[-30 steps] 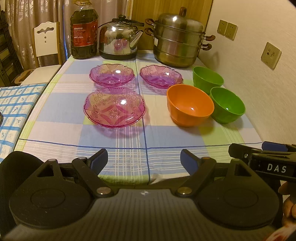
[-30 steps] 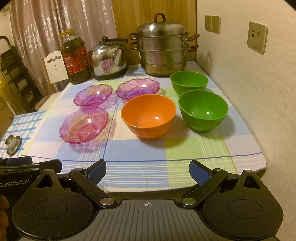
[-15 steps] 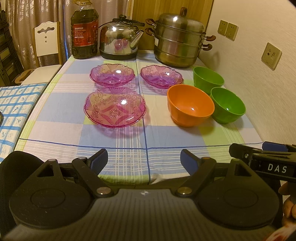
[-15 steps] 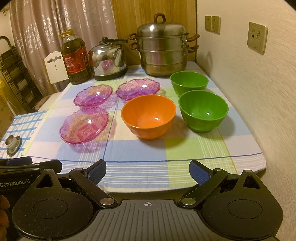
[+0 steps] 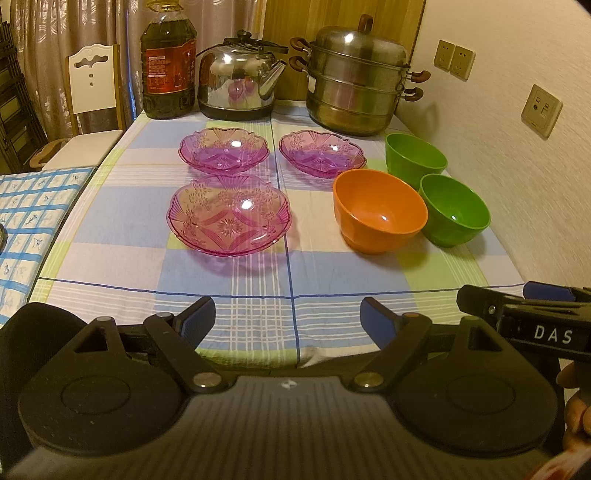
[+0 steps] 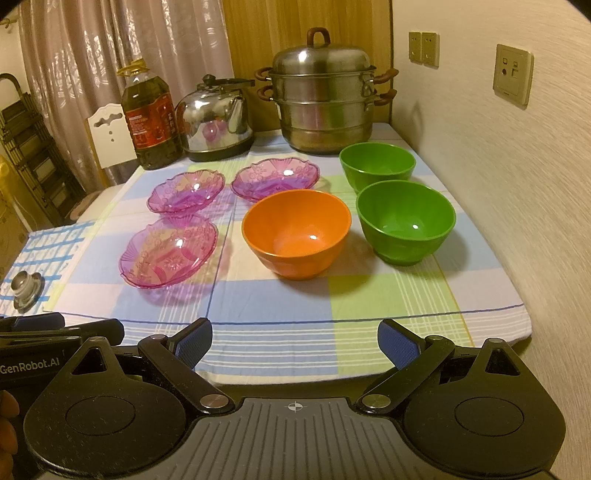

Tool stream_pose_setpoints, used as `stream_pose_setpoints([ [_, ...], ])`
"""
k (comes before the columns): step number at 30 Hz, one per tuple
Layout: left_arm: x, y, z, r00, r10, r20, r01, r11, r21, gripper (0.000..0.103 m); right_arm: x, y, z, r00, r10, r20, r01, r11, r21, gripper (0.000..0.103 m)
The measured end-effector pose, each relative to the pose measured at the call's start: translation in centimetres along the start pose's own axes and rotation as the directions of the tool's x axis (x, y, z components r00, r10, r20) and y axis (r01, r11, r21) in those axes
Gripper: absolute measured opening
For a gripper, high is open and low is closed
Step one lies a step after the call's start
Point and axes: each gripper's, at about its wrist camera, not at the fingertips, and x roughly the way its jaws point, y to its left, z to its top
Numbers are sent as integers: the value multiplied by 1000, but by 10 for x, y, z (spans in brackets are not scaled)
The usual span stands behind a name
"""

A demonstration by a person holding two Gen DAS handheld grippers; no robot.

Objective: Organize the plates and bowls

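Bowls: orange bowl (image 6: 296,233), green bowls (image 6: 405,221) look empty; plates likewise.

You're facing a table under a checked cloth (image 6: 388,295) pushed against a textured cream wall (image 6: 517,203) with sockets (image 6: 512,75). Behind it you have wood panelling (image 5: 288,22) and patterned curtains (image 6: 92,55). A white-backed chair (image 5: 92,81) stands at the far left in warm yellowish light.

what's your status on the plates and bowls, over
Left gripper and right gripper open, empty, at the table's near edge. Three pink glass plates, orange bowl, two green bowls unstacked. Nothing in the way.
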Motion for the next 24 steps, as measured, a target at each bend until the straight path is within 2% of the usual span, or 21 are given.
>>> stream_pose_setpoints([
  [24,-2,-2,3,1000,-2,1,2,1000,4,84,-1,2,2,1000,0,2,0,1000,-2,96],
])
